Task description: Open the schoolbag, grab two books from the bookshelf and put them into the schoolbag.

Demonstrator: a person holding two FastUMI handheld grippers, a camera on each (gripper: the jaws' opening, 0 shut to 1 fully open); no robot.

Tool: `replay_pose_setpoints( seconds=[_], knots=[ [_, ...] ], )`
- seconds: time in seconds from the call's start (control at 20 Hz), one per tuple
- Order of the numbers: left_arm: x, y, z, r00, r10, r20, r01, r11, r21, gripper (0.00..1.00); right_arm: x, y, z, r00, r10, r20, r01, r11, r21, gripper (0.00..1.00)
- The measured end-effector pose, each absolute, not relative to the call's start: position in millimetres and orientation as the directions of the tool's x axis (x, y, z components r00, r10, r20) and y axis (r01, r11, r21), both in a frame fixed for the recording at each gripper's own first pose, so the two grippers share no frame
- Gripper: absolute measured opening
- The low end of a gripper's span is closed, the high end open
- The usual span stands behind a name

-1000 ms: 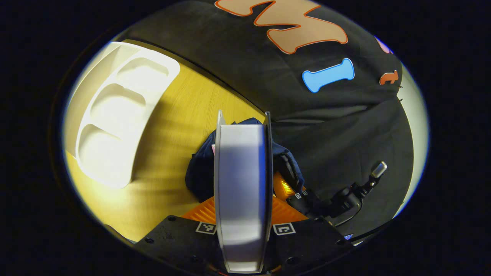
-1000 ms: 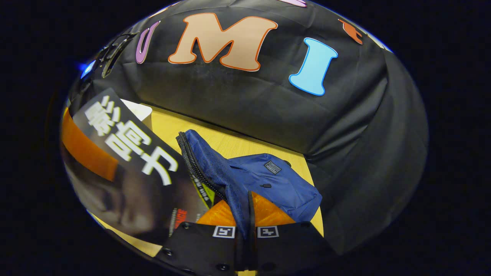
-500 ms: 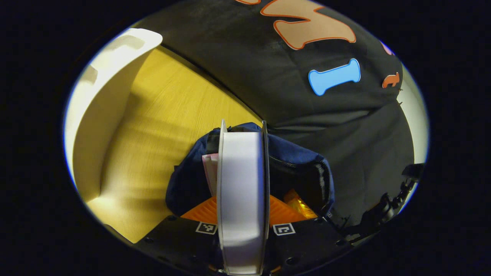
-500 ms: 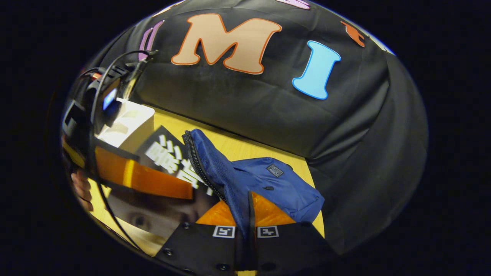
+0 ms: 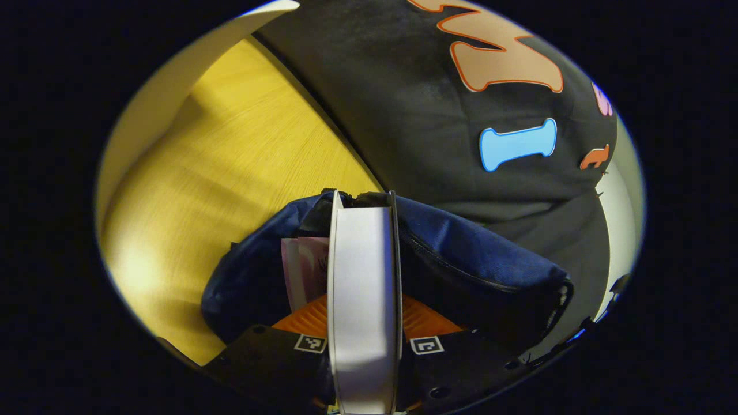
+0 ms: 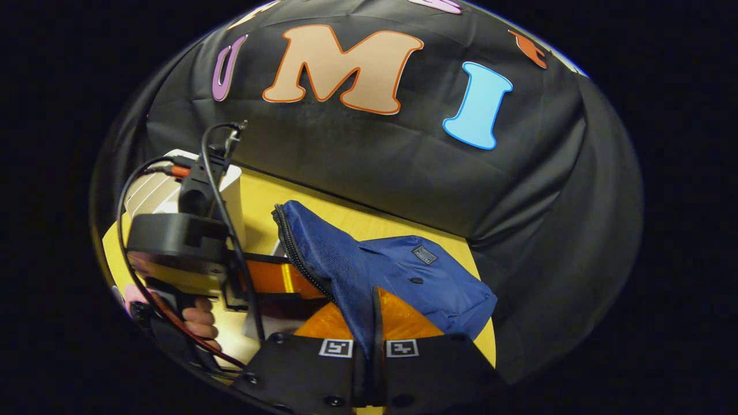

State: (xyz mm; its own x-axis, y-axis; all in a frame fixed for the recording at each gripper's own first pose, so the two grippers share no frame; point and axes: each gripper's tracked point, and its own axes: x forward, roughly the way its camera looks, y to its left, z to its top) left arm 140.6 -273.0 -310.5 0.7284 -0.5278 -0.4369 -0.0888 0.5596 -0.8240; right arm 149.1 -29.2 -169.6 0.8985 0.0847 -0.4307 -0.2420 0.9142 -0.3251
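Note:
My left gripper (image 5: 364,314) is shut on a book (image 5: 363,271), held upright with its white page edge facing the camera. The book's far end sits inside the open mouth of the blue schoolbag (image 5: 478,259). Another book (image 5: 302,268) with pale pages stands in the bag just to its left. In the right gripper view, my right gripper (image 6: 376,314) is shut on the schoolbag's zipped flap (image 6: 323,253) and holds it up. The rest of the schoolbag (image 6: 426,282) lies on the table. A hand (image 6: 199,320) holds the left gripper's body (image 6: 173,242), whose fingers reach in behind the flap.
The white bookshelf (image 5: 190,75) stands at the upper left of the wooden table (image 5: 230,155); it also rises behind the left gripper's body as the bookshelf (image 6: 233,184). The booth's black cloth wall (image 6: 375,161) closes the table's far side, close behind the bag.
The left gripper has carried the book from near the bookshelf down into the bag's mouth. The book's cover has slid out of sight behind the flap. The right gripper has held the flap still.

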Motion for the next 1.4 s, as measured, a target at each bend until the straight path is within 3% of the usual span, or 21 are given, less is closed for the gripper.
replay_pose_setpoints(
  seconds=[0.45,0.6,0.65,0.9,0.95,1.0,1.05,1.2,1.4],
  knots=[
    [158.2,-316.6,-338.3,0.722,-0.577,-0.382,-0.087,0.473,-0.877,0.38,145.8,-30.3,-170.0,0.888,0.114,-0.445,-0.258,0.925,-0.278,0.07],
    [152.4,-307.2,-338.6,0.692,-0.581,-0.429,-0.093,0.517,-0.851,0.44,147.7,-32.8,-169.4,0.887,0.112,-0.447,-0.253,0.929,-0.269,0.05],
    [150.0,-297.2,-342.0,0.692,-0.559,-0.458,-0.086,0.565,-0.821,0.39,148.7,-34.8,-168.5,0.888,0.112,-0.446,-0.252,0.93,-0.268,0.05],
    [126.4,-259.6,-320.9,0.706,-0.474,-0.526,0.022,0.757,-0.653,0.96,147.5,-36.5,-164.5,0.876,0.153,-0.458,-0.27,0.941,-0.202,0.1],
    [121.4,-251.8,-318.9,0.711,-0.45,-0.54,0.041,0.794,-0.607,0.96,144.5,-34.1,-163.5,0.869,0.171,-0.464,-0.281,0.943,-0.179,0.12],
    [111.5,-246.5,-311.0,0.708,-0.449,-0.545,0.061,0.807,-0.587,0.96,141.5,-33.1,-162.4,0.864,0.189,-0.466,-0.291,0.943,-0.158,0.22],
    [105.9,-244.3,-299.7,0.712,-0.448,-0.54,0.076,0.815,-0.575,0.96,137.0,-27.5,-158.7,0.857,0.224,-0.465,-0.315,0.94,-0.127,0.24],
    [85.4,-224.7,-283.0,0.717,-0.418,-0.558,0.089,0.849,-0.521,0.96,116.5,-11.1,-152.4,0.831,0.317,-0.456,-0.394,0.916,-0.082,0.77],
    [46.0,-190.1,-257.5,0.707,-0.365,-0.606,0.094,0.898,-0.43,0.96,76.2,-7.7,-133.3,0.818,0.373,-0.438,-0.427,0.904,-0.027,0.94]
  ],
)
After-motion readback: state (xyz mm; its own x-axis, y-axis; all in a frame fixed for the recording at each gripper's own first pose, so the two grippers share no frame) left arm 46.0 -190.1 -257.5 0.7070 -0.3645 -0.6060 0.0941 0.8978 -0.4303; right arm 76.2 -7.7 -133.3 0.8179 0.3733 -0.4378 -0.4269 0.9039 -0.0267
